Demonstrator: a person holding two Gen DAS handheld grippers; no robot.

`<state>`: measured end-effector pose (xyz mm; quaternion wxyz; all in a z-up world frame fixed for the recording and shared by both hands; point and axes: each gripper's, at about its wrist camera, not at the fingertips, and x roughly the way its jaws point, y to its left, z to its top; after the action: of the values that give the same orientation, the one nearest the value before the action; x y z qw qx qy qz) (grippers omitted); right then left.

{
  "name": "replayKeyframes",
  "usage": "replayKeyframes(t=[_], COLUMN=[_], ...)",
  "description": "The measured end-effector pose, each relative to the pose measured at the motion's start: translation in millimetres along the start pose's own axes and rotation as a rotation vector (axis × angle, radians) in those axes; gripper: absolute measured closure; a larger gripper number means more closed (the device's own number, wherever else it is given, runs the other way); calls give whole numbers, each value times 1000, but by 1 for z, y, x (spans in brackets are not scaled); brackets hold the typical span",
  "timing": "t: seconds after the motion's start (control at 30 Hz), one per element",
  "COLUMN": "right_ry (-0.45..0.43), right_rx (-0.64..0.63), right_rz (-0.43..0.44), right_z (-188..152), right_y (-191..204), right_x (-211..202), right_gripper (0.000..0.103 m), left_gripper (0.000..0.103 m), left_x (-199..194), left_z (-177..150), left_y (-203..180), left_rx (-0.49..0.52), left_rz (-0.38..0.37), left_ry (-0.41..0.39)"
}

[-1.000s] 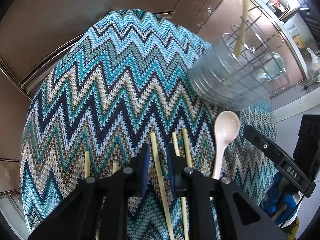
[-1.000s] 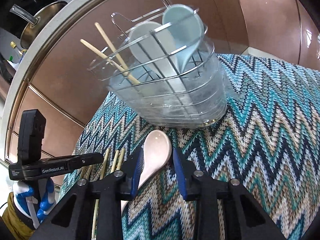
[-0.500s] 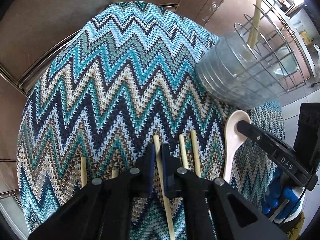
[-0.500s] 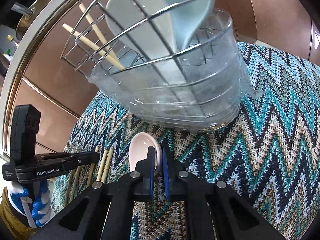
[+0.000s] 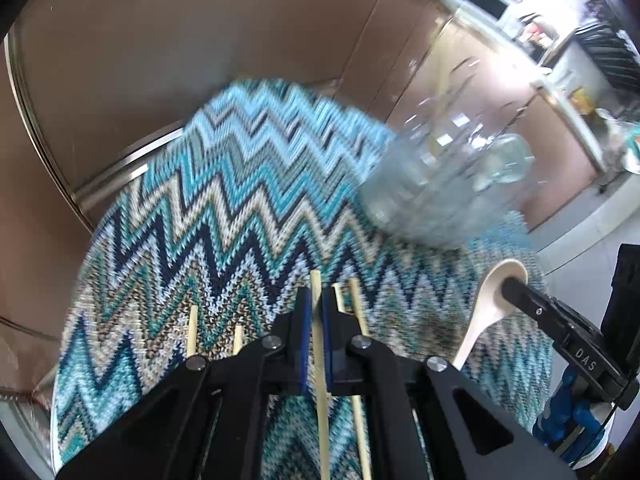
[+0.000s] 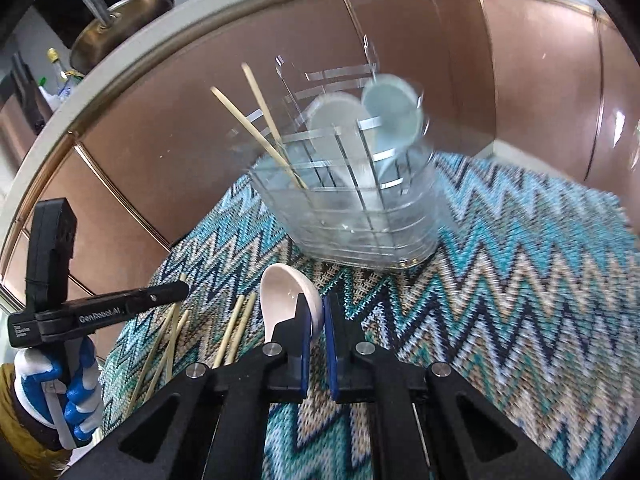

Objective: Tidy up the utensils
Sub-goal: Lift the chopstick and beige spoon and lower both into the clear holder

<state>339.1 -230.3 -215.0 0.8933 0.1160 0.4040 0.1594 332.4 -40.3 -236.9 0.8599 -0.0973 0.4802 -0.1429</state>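
Observation:
My left gripper (image 5: 316, 298) is shut on a thin wooden chopstick (image 5: 319, 344), which runs back between the blue pads and sits a little off the zigzag cloth (image 5: 208, 216). My right gripper (image 6: 317, 310) is shut on the rim of a cream spoon (image 6: 282, 294). From the left wrist, the spoon (image 5: 490, 296) hangs tilted from the right gripper (image 5: 516, 284), handle down. The clear utensil holder (image 6: 360, 208) with a wire rack stands beyond on the cloth. It holds two chopsticks (image 6: 256, 120) and two pale spoons (image 6: 394, 110).
Several loose chopsticks (image 6: 236, 326) lie on the cloth beside the spoon, and others (image 5: 354, 308) flank my left fingers. The left gripper (image 6: 180, 289) reaches in from the left, held by a blue-and-white gloved hand (image 6: 60, 396). Brown cabinet panels (image 5: 200, 40) back the cloth.
Both grippers closed, the left on the chopstick and the right on the spoon's rim. Both then rose and pulled back, so the holder looks farther off and blurred.

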Motion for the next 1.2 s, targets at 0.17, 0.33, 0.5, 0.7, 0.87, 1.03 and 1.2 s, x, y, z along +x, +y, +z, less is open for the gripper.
replayKeyframes(t=[0.17, 0.33, 0.5, 0.7, 0.87, 1.03, 1.2], right_ry=[-81, -162, -272, -421, -536, -591, -574], right_rx=[-37, -66, -96, -146, -194, -241, -270], right_rz=[-53, -106, -181, -274, -380, -481, -532], right_z=[-14, -26, -23, 14, 53, 85, 100], right_y=[20, 36, 51, 63, 64, 55, 36], right_x=[-45, -93, -140, -168, -165, -140, -96], right_gripper=[96, 96, 96, 96, 96, 96, 96], left_gripper=[98, 98, 98, 98, 98, 98, 98], left_x=[-53, -98, -137, -174, -197, -180, -131], left_z=[-11, -24, -24, 14, 68, 120, 150], left_y=[-8, -19, -29, -47, -72, -95, -112], left_rx=[41, 75, 91, 94, 101, 87, 87], left_rz=[-36, -48, -61, -114, -146, -137, -84], left_ry=[-123, -225, -323, -458, -604, -699, -696])
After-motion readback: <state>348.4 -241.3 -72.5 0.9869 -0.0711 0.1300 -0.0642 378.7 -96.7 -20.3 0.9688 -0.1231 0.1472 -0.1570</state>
